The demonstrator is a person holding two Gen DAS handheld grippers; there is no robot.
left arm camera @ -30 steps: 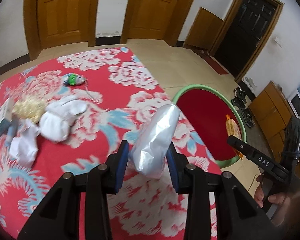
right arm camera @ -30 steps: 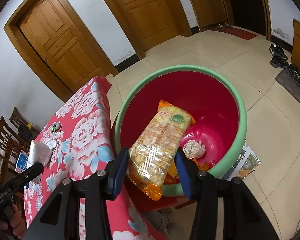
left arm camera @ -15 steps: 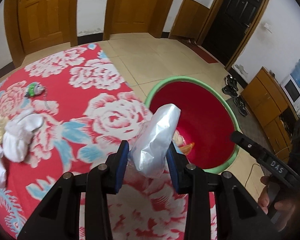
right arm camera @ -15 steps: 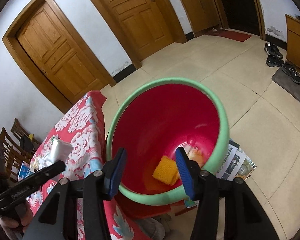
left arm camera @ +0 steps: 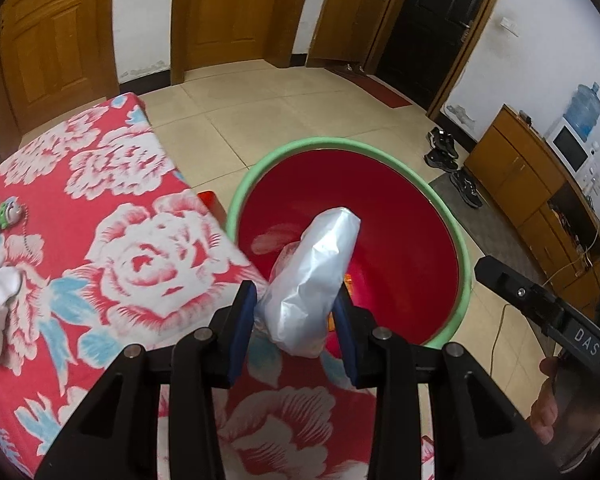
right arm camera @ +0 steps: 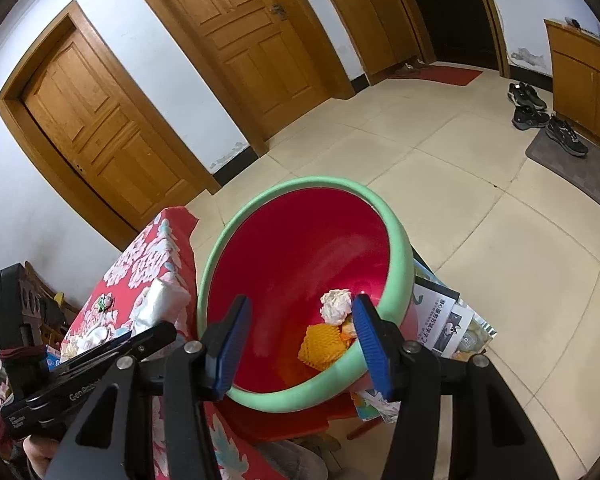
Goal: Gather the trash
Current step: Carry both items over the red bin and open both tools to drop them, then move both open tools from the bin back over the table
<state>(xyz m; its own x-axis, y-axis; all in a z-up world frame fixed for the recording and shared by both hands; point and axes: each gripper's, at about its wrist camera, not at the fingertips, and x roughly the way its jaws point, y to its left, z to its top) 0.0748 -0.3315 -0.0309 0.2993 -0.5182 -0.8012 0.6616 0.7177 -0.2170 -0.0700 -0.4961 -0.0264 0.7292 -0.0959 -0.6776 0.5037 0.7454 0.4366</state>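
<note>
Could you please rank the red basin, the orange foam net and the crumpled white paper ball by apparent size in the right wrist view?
1. red basin
2. orange foam net
3. crumpled white paper ball, only slightly smaller than the net

Desk under a red floral cloth (left arm camera: 112,240), small green toy on a bead chain (left arm camera: 6,213) near its left edge. Beige tile floor (left arm camera: 268,120). Two wooden doors (right arm camera: 236,40) on the white wall, dark door (left arm camera: 436,28) further right. Shoes (left arm camera: 446,152) by a grey mat. Wooden cabinet (left arm camera: 516,168) carrying a water jug (left arm camera: 584,110).
</note>
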